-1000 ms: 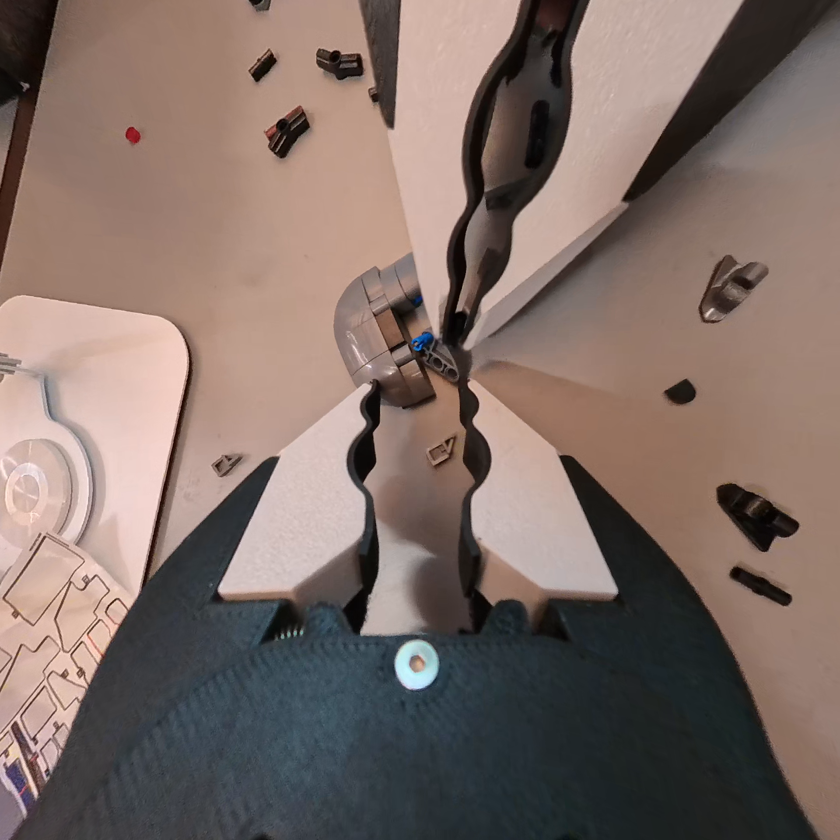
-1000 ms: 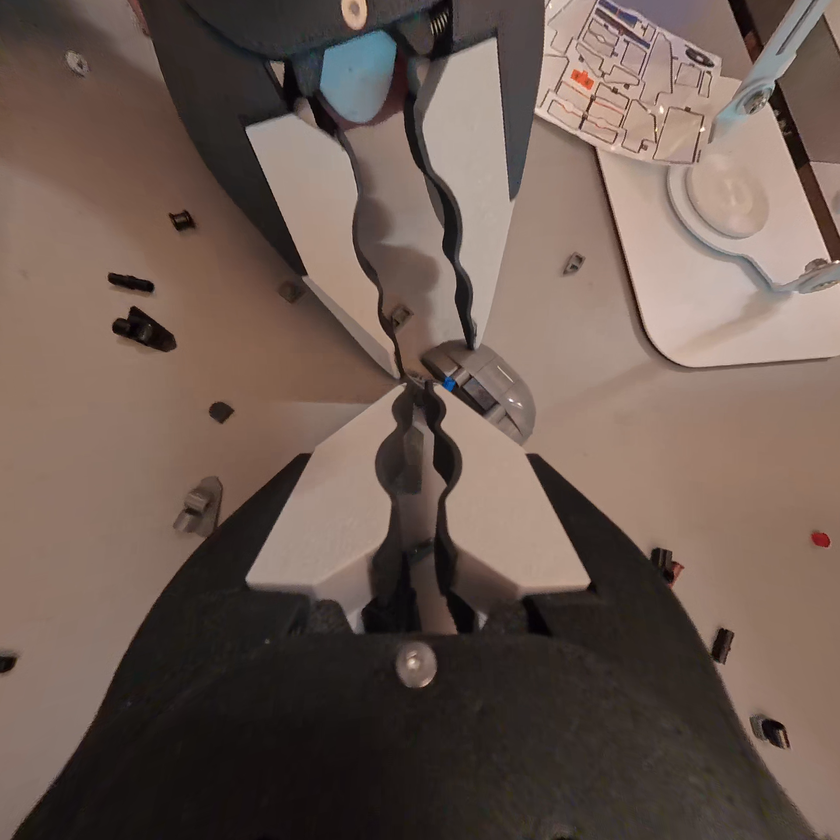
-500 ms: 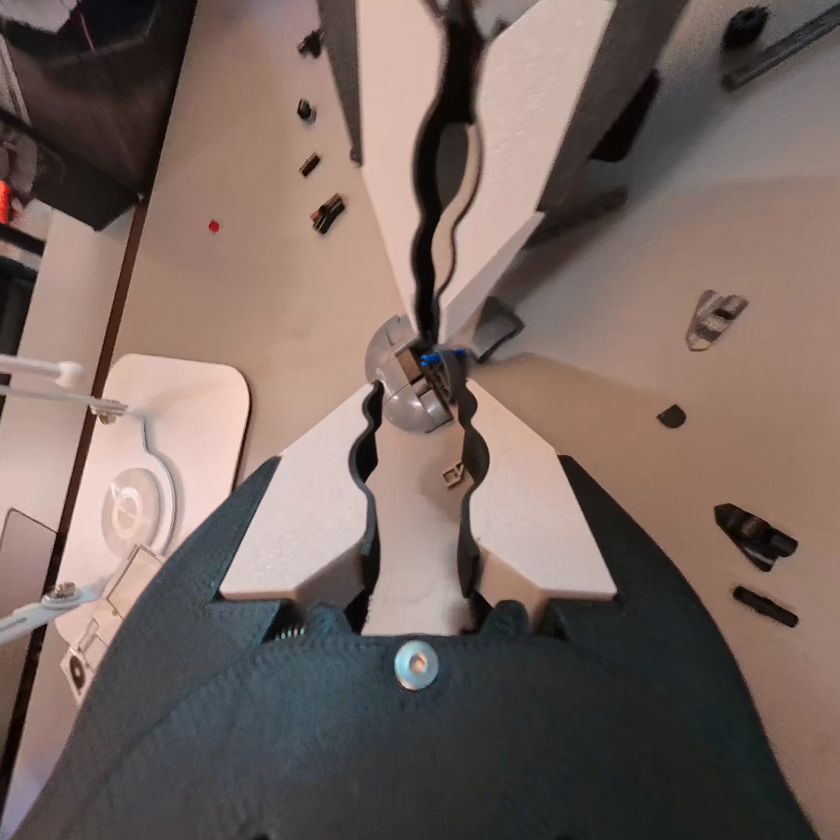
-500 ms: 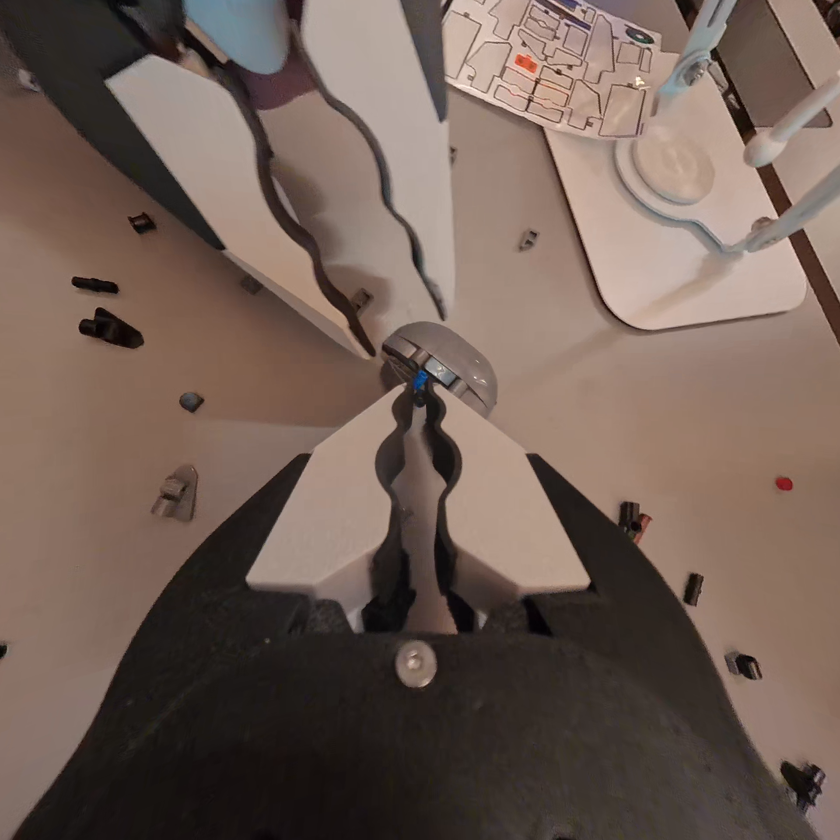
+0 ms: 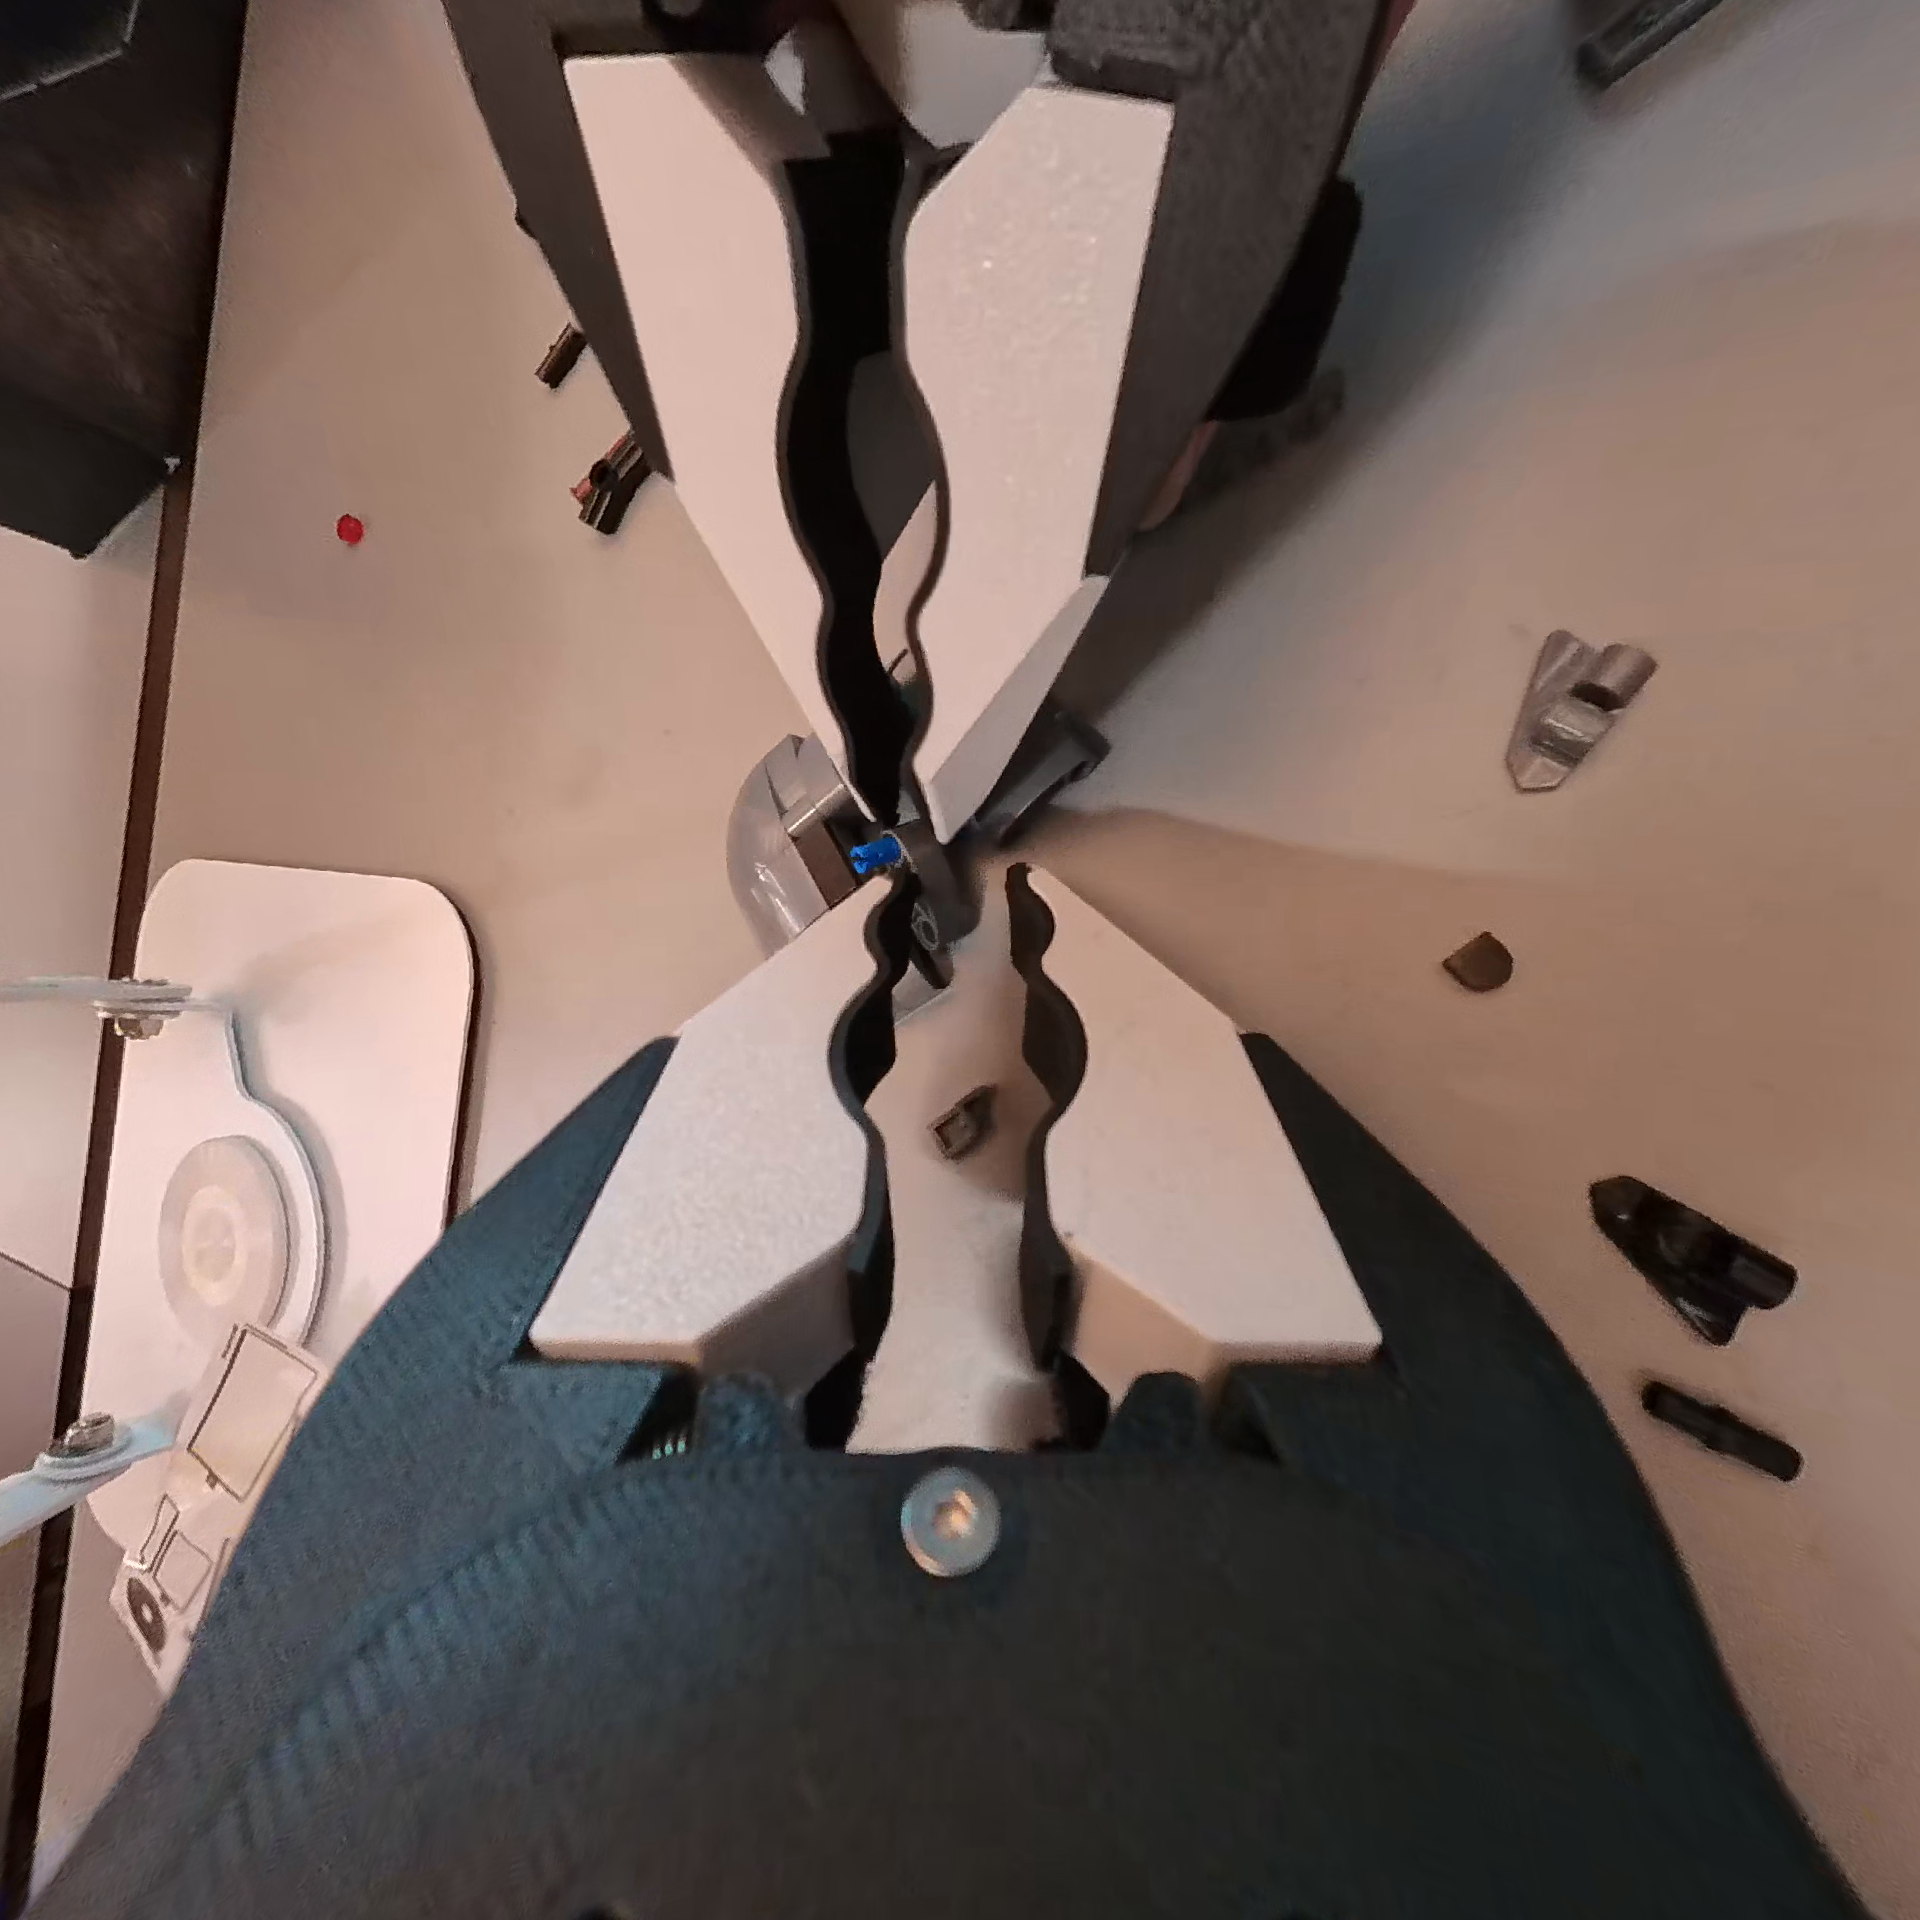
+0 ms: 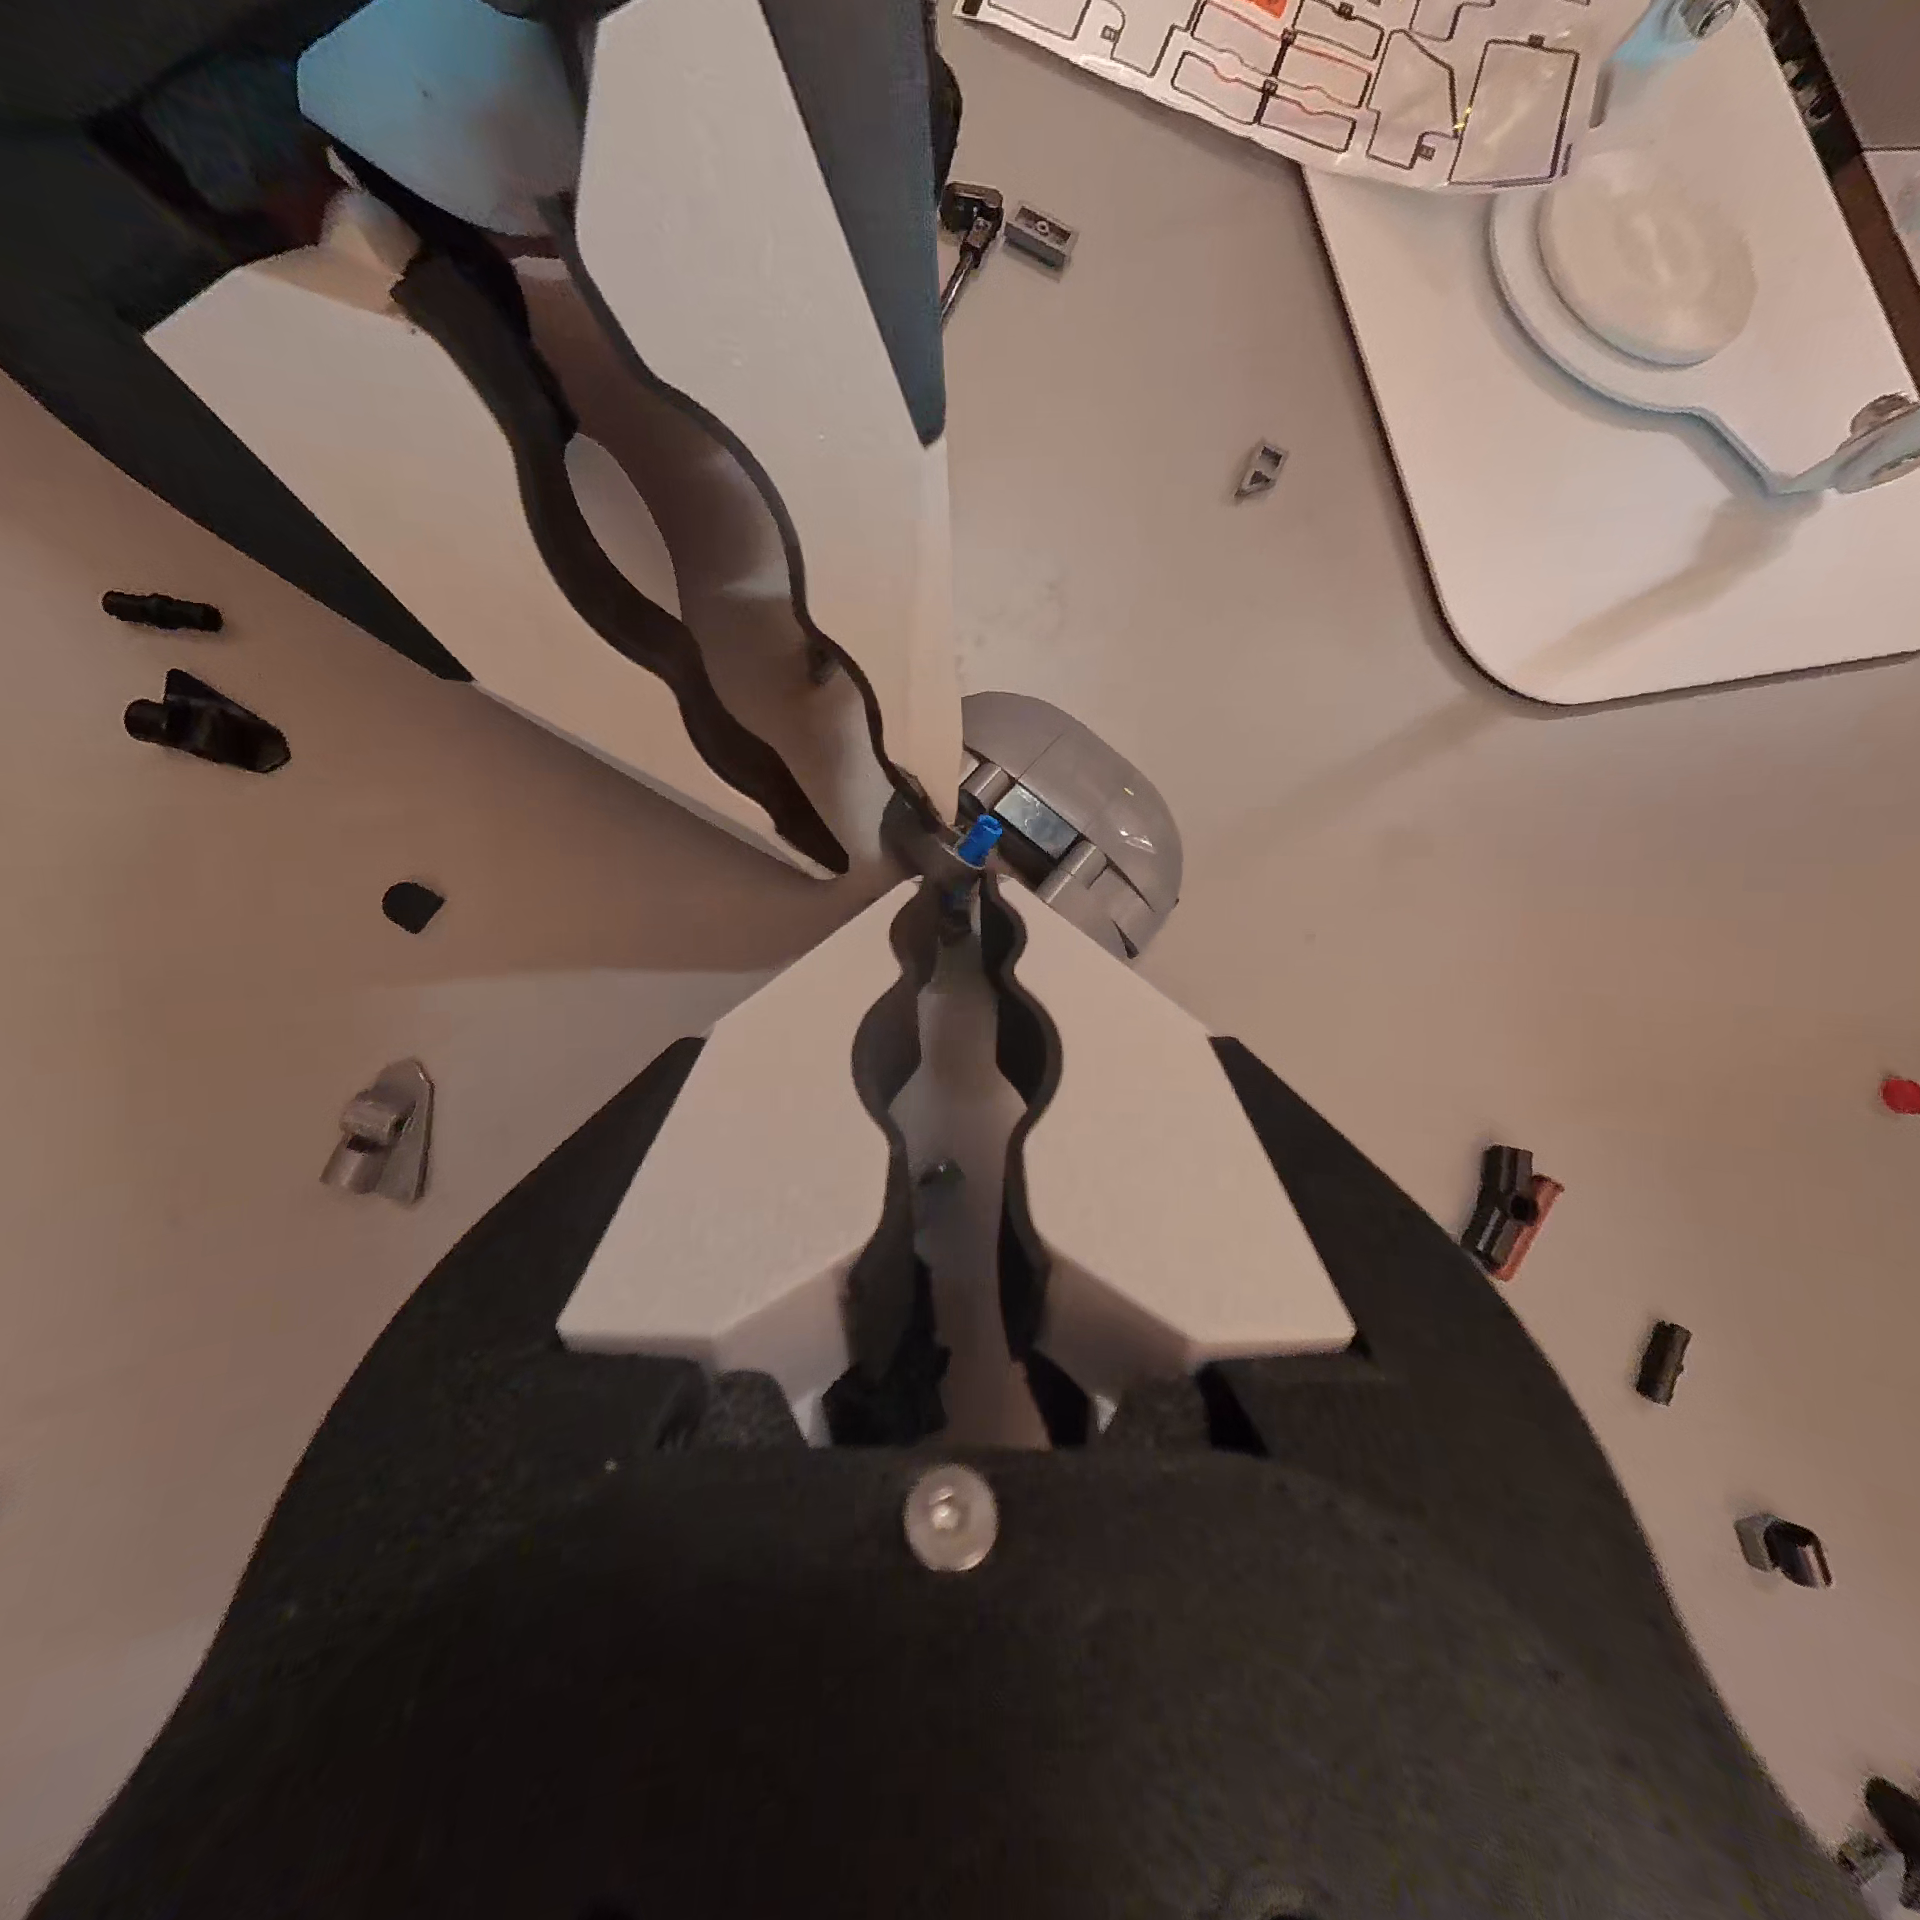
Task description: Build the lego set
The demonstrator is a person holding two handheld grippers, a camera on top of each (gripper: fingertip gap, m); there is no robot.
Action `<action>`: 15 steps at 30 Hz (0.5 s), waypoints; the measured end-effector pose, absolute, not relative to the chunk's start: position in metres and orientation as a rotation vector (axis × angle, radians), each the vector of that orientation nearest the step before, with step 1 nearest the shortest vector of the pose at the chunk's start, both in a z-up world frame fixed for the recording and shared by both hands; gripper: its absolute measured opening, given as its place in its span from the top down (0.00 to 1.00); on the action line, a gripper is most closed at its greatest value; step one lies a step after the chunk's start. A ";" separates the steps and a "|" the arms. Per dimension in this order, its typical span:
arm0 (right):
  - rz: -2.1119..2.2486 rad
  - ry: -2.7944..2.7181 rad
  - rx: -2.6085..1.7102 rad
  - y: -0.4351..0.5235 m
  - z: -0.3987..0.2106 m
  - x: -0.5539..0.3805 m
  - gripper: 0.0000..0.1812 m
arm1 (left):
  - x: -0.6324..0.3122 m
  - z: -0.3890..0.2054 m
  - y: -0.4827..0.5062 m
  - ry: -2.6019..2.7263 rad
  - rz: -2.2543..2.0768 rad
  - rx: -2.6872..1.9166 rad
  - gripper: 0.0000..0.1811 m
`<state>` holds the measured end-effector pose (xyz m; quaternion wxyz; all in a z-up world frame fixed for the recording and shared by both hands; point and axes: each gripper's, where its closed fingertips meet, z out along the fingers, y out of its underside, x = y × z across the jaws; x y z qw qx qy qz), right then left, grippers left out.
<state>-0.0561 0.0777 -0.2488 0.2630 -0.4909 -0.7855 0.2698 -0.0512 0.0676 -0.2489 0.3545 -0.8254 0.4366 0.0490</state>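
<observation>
A grey rounded lego assembly [image 5: 774, 862] sits at the meeting point of both grippers; it also shows in the right wrist view [image 6: 1101, 800]. My right gripper [image 6: 954, 896] is shut on a small dark grey connector [image 6: 914, 831] that carries a blue pin [image 6: 977, 836] pointing at the assembly. My left gripper [image 5: 954, 881] is open. Its left fingertip [image 5: 883, 904] lies against the connector [image 5: 930, 920], with the assembly to its left. I cannot tell whether the assembly rests on the table.
Loose pieces lie around: a light grey wedge [image 5: 1569, 717], black pieces [image 5: 1683, 1273] [image 5: 1720, 1444], a small grey piece [image 5: 961, 1132], a red stud [image 5: 350, 528]. A white stand base [image 6: 1662, 520] and a sticker sheet [image 6: 1299, 73] are at one side. The tips of both grippers are at nearly the same place.
Both grippers have pulled back from the table, so the pieces look smaller. The assembly has shifted from between my left fingers to left of them. The right gripper stays shut on the connector.
</observation>
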 end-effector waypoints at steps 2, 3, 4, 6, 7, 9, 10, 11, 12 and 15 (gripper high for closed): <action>0.725 -2.133 -1.334 0.077 -0.251 -0.056 0.97 | -0.052 -0.253 0.066 1.126 0.111 -2.161 0.91; 0.717 -2.138 -1.337 0.077 -0.252 -0.055 0.97 | -0.052 -0.254 0.067 1.116 0.106 -2.160 0.90; 0.718 -2.140 -1.338 0.077 -0.253 -0.055 0.96 | -0.052 -0.253 0.067 1.111 0.098 -2.161 0.91; 0.727 -2.140 -1.338 0.075 -0.253 -0.056 0.97 | -0.053 -0.253 0.067 1.106 0.091 -2.165 0.90; 0.727 -2.139 -1.340 0.075 -0.253 -0.057 0.97 | -0.053 -0.253 0.067 1.103 0.089 -2.168 0.90; 0.729 -2.137 -1.344 0.075 -0.253 -0.057 0.97 | -0.053 -0.253 0.067 1.086 0.067 -2.177 0.91; 0.731 -2.135 -1.346 0.075 -0.253 -0.057 0.98 | -0.053 -0.253 0.067 1.071 0.048 -2.184 0.90; 0.735 -2.133 -1.350 0.075 -0.253 -0.057 0.97 | -0.053 -0.254 0.067 1.057 0.028 -2.192 0.90; 0.737 -2.133 -1.353 0.075 -0.253 -0.057 0.97 | -0.054 -0.254 0.067 1.046 0.012 -2.196 0.90; 0.738 -2.125 -1.363 0.076 -0.253 -0.058 0.97 | -0.054 -0.254 0.068 1.012 -0.036 -2.205 0.90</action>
